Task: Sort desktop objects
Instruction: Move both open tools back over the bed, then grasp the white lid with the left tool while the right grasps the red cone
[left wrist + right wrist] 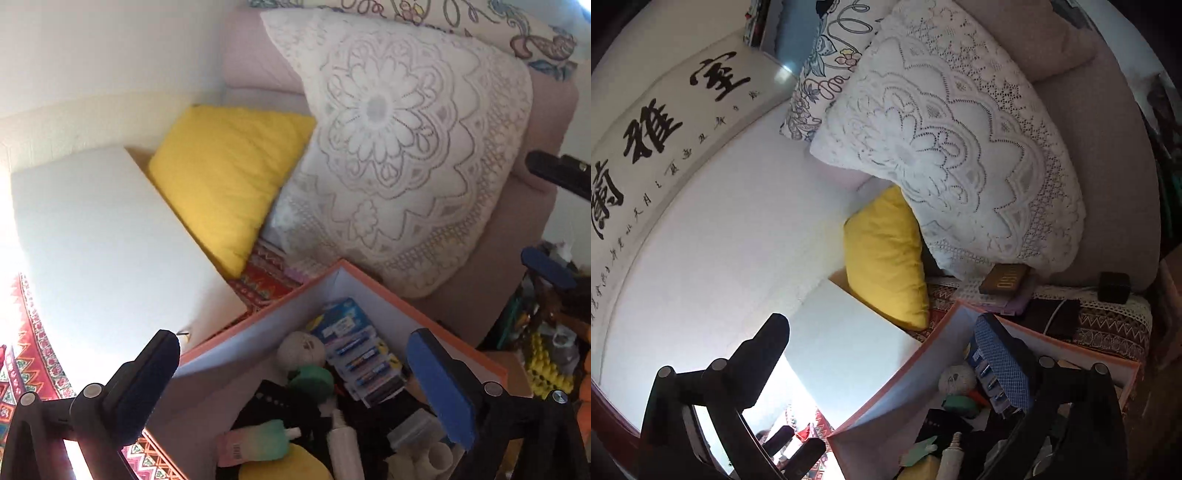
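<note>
Left tongs [291, 391]: wide, empty, over the orange-rimmed box [424, 301].
Right tongs [890, 354]: wide, empty.
Next: we'd pick the battery pack [364, 363] at 12 o'clock, descending squarely.

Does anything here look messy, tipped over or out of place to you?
The orange-rimmed box is a jumble: battery packs, a white tube and a yellowish sponge lie heaped at all angles. Nothing looks spilled or broken.

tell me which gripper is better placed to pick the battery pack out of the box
Left, probably. The left gripper is open with the battery pack between its fingers; the right gripper is open but straddles the box wall.
</note>
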`<state>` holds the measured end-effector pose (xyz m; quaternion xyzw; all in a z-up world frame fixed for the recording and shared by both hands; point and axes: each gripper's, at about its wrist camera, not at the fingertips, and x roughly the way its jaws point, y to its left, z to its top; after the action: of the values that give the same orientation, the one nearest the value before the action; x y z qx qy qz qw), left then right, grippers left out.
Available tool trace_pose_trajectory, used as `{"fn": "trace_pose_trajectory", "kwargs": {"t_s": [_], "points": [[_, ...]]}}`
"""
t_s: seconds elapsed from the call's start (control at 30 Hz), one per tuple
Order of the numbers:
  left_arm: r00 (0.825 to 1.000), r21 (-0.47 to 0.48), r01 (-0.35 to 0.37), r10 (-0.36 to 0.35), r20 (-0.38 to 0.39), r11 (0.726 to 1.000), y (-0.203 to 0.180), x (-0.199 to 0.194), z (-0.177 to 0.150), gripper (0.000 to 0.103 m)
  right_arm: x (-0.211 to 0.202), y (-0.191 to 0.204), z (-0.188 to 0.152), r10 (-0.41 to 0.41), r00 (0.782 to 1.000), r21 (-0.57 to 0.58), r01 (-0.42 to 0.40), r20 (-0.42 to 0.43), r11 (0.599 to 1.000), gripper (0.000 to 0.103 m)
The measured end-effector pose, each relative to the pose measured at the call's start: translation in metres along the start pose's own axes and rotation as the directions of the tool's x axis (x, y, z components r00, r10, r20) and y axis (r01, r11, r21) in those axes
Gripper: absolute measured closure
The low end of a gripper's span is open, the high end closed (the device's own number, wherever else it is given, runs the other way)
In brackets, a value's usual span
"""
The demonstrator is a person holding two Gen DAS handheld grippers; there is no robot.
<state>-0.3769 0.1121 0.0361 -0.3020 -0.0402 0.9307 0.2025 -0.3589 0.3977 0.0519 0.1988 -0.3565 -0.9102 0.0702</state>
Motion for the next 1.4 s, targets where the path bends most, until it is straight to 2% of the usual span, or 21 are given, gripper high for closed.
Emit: {"fn": "trace_pose_trajectory", "kwargs": {"t_s": [0.17, 0.3, 0.4, 0.5, 0.6, 0.67, 0.73, 0.77, 0.83, 0.9, 0.97, 1.03, 1.07, 1.17, 1.23, 1.27, 1.3, 1.33, 1.37, 1.4], "points": [[0.999, -0.012, -0.044, 0.044, 0.01, 0.999, 0.02, -0.018, -0.014, 0.001, 0.01, 0.012, -0.011, 0.035, 0.999, -0.014, -0.035, -0.04, 0.999, 0.0], [0.994, -0.09, -0.105, 0.105, -0.011, 0.99, 0.059, -0.034, -0.039, 0.001, 0.021, 0.043, -0.029, 0.077, 0.993, -0.081, -0.084, -0.09, 0.993, 0.0], [0.982, -0.146, -0.188, 0.185, -0.033, 0.971, 0.096, -0.044, -0.063, 0.001, 0.033, 0.074, -0.051, 0.119, 0.982, -0.14, -0.14, -0.148, 0.98, 0.0], [0.96, -0.205, -0.28, 0.273, -0.064, 0.938, 0.154, -0.06, -0.075, 0.001, 0.054, 0.107, -0.086, 0.181, 0.955, -0.181, -0.225, -0.234, 0.957, 0.0], [0.929, -0.262, -0.37, 0.356, -0.1, 0.891, 0.215, -0.076, -0.085, 0.001, 0.088, 0.138, -0.134, 0.251, 0.901, -0.175, -0.327, -0.353, 0.929, 0.006], [0.899, -0.278, -0.438, 0.413, -0.148, 0.855, 0.266, -0.08, -0.082, 0.001, 0.122, 0.158, -0.173, 0.275, 0.849, -0.138, -0.371, -0.451, 0.918, 0.011], [0.86, -0.283, -0.508, 0.463, -0.214, 0.813, 0.322, -0.078, -0.078, 0.001, 0.168, 0.175, -0.217, 0.283, 0.77, -0.07, -0.389, -0.573, 0.919, 0.018], [0.851, -0.29, -0.522, 0.464, -0.247, 0.802, 0.348, -0.075, -0.077, 0.001, 0.193, 0.182, -0.239, 0.292, 0.725, -0.027, -0.394, -0.624, 0.919, 0.022], [0.854, -0.32, -0.51, 0.423, -0.303, 0.799, 0.395, -0.065, -0.081, 0.001, 0.245, 0.194, -0.281, 0.285, 0.654, 0.038, -0.364, -0.701, 0.93, 0.023], [0.867, -0.369, -0.478, 0.363, -0.341, 0.797, 0.435, -0.052, -0.09, 0.001, 0.296, 0.202, -0.321, 0.264, 0.611, 0.072, -0.32, -0.746, 0.945, 0.026], [0.874, -0.418, -0.459, 0.314, -0.37, 0.784, 0.464, -0.036, -0.099, 0.001, 0.343, 0.205, -0.354, 0.23, 0.582, 0.089, -0.26, -0.78, 0.961, 0.028], [0.888, -0.468, -0.429, 0.265, -0.377, 0.773, 0.486, -0.019, -0.107, 0.002, 0.382, 0.208, -0.377, 0.193, 0.583, 0.078, -0.217, -0.789, 0.973, 0.03], [0.889, -0.479, -0.426, 0.256, -0.38, 0.767, 0.492, -0.01, -0.11, 0.002, 0.397, 0.212, -0.385, 0.164, 0.598, 0.048, -0.205, -0.784, 0.978, 0.03], [0.891, -0.503, -0.418, 0.233, -0.389, 0.757, 0.506, 0.011, -0.121, 0.002, 0.428, 0.226, -0.405, 0.043, 0.661, -0.109, -0.187, -0.749, 0.976, 0.03], [0.891, -0.473, -0.41, 0.231, -0.391, 0.78, 0.501, 0.021, -0.123, 0.002, 0.434, 0.238, -0.42, -0.032, 0.702, -0.243, -0.204, -0.711, 0.948, 0.03], [0.889, -0.452, -0.408, 0.233, -0.393, 0.793, 0.498, 0.026, -0.124, 0.002, 0.436, 0.245, -0.427, -0.074, 0.725, -0.322, -0.21, -0.685, 0.923, 0.036], [0.885, -0.426, -0.413, 0.245, -0.395, 0.805, 0.494, 0.029, -0.125, 0.006, 0.433, 0.253, -0.433, -0.132, 0.753, -0.428, -0.213, -0.645, 0.878, 0.067], [0.88, -0.395, -0.422, 0.262, -0.397, 0.816, 0.49, 0.031, -0.126, 0.01, 0.432, 0.257, -0.439, -0.171, 0.771, -0.501, -0.212, -0.613, 0.839, 0.066], [0.875, -0.371, -0.43, 0.278, -0.397, 0.823, 0.487, 0.033, -0.127, 0.011, 0.431, 0.256, -0.442, -0.173, 0.775, -0.522, -0.226, -0.607, 0.822, 0.066], [0.87, -0.35, -0.437, 0.292, -0.397, 0.829, 0.485, 0.034, -0.129, 0.018, 0.428, 0.254, -0.44, -0.169, 0.777, -0.527, -0.233, -0.606, 0.817, 0.067]]}}
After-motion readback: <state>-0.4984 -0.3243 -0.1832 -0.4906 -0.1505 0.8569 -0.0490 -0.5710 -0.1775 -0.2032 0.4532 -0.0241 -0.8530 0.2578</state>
